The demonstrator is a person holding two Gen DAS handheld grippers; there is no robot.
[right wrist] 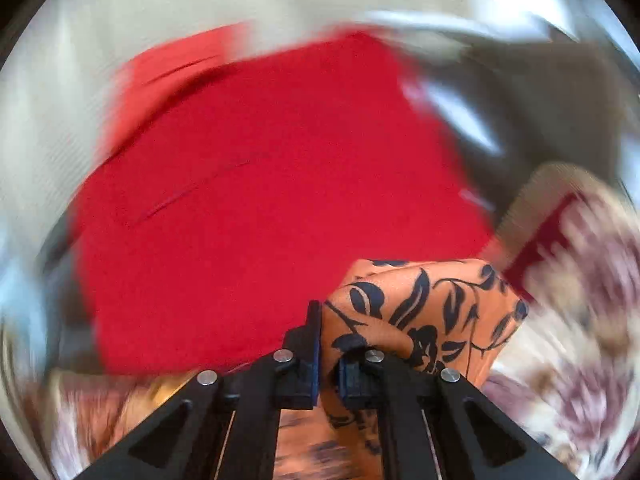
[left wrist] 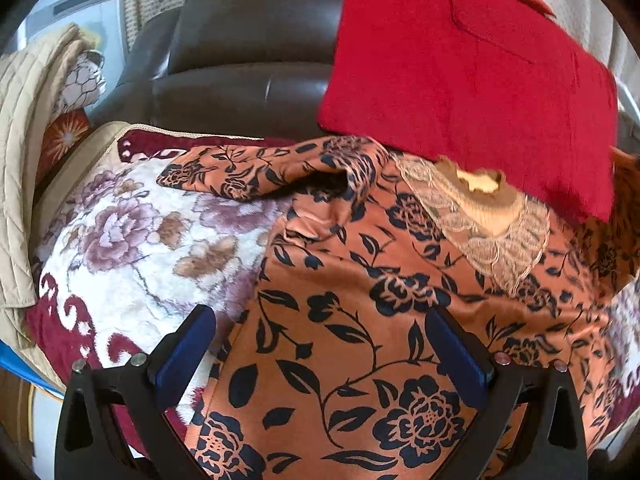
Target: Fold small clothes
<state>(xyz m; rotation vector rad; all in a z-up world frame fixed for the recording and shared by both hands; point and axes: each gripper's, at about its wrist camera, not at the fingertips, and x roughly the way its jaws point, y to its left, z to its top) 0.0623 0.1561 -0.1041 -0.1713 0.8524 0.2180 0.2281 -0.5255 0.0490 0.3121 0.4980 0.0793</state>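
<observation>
Floral blanket (left wrist: pixel 132 240) under orange garment (left wrist: pixel 360 340); brown sofa (left wrist: pixel 248 52) behind

Motion blur is smearing most of the right wrist view: red cloth (right wrist: pixel 260 184) and blanket (right wrist: pixel 580 320) are showing no detail. In the left view, red cloth (left wrist: pixel 472 76) is covering the dress (left wrist: pixel 360 320) neckline's far side; frame edges are cropping the dress hem.
</observation>
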